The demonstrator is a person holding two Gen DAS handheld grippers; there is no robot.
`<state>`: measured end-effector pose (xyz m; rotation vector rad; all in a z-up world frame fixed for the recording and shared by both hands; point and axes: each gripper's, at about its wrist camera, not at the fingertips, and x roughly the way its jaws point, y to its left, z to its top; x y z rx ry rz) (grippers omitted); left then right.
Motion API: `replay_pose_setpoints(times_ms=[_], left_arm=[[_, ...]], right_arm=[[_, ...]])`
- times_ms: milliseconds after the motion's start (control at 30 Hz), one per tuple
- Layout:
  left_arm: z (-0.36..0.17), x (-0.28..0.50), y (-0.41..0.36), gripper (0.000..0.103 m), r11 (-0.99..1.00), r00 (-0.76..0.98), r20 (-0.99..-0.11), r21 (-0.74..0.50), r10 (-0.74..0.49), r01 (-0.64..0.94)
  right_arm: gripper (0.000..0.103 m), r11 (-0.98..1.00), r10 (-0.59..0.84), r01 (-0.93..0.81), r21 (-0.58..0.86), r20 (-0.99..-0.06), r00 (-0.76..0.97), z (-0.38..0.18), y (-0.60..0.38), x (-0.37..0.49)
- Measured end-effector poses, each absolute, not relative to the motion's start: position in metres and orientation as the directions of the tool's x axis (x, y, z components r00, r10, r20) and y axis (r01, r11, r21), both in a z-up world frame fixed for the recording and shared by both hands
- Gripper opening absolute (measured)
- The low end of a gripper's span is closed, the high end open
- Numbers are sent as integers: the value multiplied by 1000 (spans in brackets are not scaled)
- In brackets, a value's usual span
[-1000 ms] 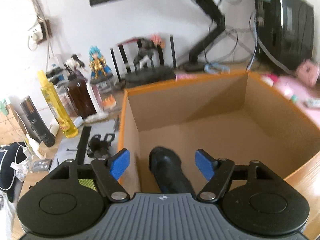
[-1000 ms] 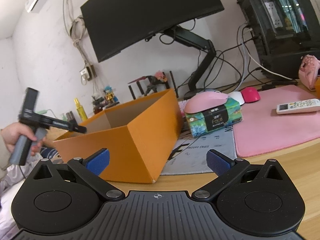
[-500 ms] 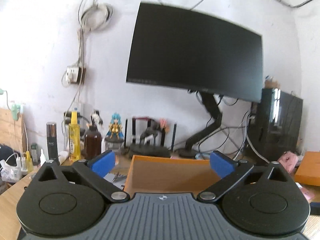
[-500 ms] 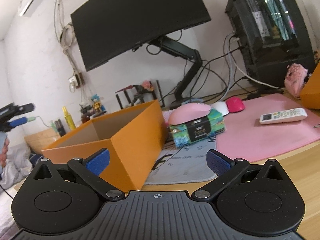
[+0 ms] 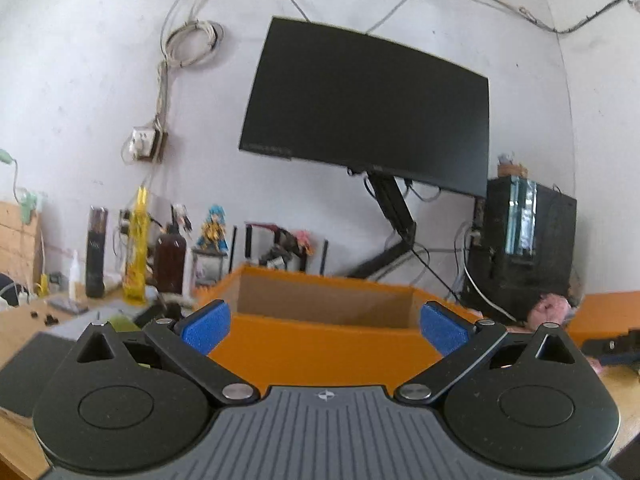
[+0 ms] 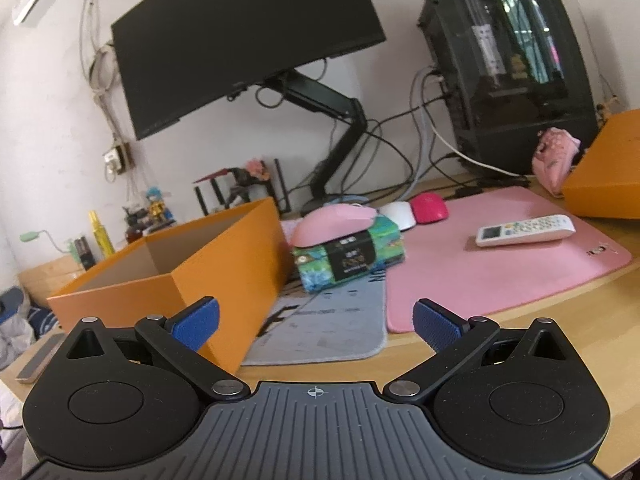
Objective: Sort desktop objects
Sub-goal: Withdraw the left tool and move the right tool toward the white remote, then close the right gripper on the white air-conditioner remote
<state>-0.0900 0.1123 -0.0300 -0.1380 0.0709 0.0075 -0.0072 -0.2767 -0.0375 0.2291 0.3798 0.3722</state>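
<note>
Facing the near wall of the orange box (image 5: 328, 350), the left gripper (image 5: 325, 326) points level across its open top, blue pads spread as wide as they go with nothing between them; the jaws have just been opening, though the last stretch shows them steady. Only the brown inner walls of the box show from this view, and its floor is hidden. Behind the box stand a yellow bottle (image 5: 136, 250), a brown bottle (image 5: 170, 262), a tall dark can (image 5: 96, 250) and a small blue-haired figure (image 5: 214, 230). A black monitor (image 5: 368, 108) hangs on an arm above, beside a dark computer case (image 5: 524, 248).

The right gripper (image 6: 316, 322) hovers low over the desk edge (image 6: 560, 320), tilted a little downward, its pads also spread apart and empty. In its view the orange box (image 6: 224, 264) sits at the left on a grey mat (image 6: 328, 320). Just right of the box lies a green tissue pack (image 6: 348, 258) with a pink mouse (image 6: 334, 226) resting on top. Behind it are a white mouse (image 6: 400, 214) and a bright pink mouse (image 6: 430, 207) at the back of a pink mat (image 6: 500, 268). A white remote (image 6: 526, 230) lies on that mat, well apart from the box. An orange lid (image 6: 608, 176) leans at the far right, with a pink plush (image 6: 554, 158) beside it.
</note>
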Motion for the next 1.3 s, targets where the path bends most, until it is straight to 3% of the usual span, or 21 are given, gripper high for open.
replay_pose_setpoints(times_ms=[300,667,900,1300], left_arm=[[-35,-91,123,103,981,997,-82,-192,-7,-9],[-42,-86,107,103,969,996,-94,-248,1,-25],[-47,-77,87,103,961,992,-129,-273,3,-38],[-51,-61,60,103,954,983,-154,-297,-98,48]], right_arm=[[103,915,388,-327,236,-295,873,-34,-274,-7],[103,942,324,-335,9,-270,906,-5,-308,41],[103,921,244,-341,-188,-403,882,-14,-330,112],[103,884,239,-432,-181,-619,748,-62,-377,224]])
